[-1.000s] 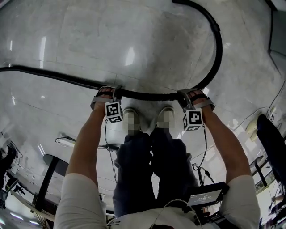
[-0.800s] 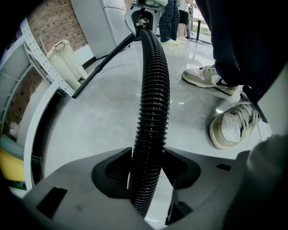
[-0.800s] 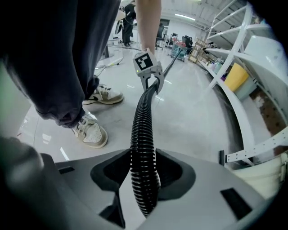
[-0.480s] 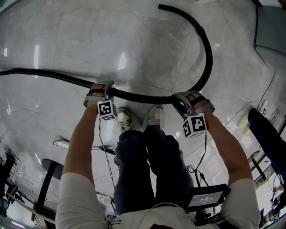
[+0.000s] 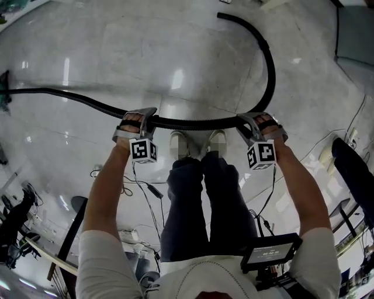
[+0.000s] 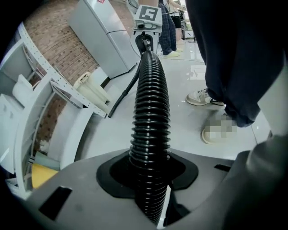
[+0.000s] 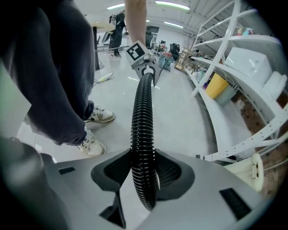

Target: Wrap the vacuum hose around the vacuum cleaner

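While part-aloft — one hose (image 5: 193, 124), two shoes (image 7: 101, 115) (image 7: 92, 146)

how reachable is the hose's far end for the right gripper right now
Probably not yet: the right gripper is shut on the hose, its jaws having just closed further, and the far end lies on the floor past the bend. Bare floor leaves the way free once it lets go.

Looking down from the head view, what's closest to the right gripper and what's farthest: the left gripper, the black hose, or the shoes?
1. The black hose: gripped between the right gripper's fingers, which have just been closing.
2. The shoes: in the middle, between both grippers.
3. The left gripper: far left along the hose, fingers likewise just closing on it.
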Motion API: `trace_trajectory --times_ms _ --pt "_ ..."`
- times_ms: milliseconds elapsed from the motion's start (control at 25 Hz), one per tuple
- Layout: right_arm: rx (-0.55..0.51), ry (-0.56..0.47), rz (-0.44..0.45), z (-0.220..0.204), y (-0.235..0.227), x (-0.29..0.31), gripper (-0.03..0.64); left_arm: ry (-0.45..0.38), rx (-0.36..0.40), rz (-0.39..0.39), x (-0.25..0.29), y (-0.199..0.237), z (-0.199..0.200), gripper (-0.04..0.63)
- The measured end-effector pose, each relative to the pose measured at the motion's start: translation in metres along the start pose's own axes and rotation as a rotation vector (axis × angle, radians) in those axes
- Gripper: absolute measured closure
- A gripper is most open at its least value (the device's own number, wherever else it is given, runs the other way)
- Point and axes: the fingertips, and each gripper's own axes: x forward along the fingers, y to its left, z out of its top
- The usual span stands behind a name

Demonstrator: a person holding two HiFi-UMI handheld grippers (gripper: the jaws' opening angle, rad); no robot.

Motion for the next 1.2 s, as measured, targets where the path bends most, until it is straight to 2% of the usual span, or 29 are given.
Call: trace_trajectory --times_ms 240,480,720,880,1080,1200 --pt "0.011 0.001 -0.054 0.044 -0.018 -0.057 0.456 0.064 -0.014 0.0 -0.106 0.029 0.011 0.462" --pt "0.049 0.013 -0.089 0.077 -0.03 -0.104 0.454 0.054 -0.024 0.016 -0.204 0.058 0.038 0.465" --pt "0.098 0.004 -0.152 0.125 -0.05 -0.134 0.454 0.04 -0.027 0.036 -0.288 0.084 0.046 0.466" --pt "0.139 -0.037 -0.184 0.16 -0.063 -0.145 0.453 0.035 -0.021 0.048 -0.334 0.101 0.052 0.466" --pt "0.156 -0.07 -0.206 0.202 -0.076 -0.144 0.393 0.025 -0.023 0.072 -0.379 0.116 0.053 0.468" --pt "0.151 -0.094 -0.232 0.224 -0.09 -0.142 0.389 0.022 -0.027 0.076 -0.401 0.122 0.052 0.469"
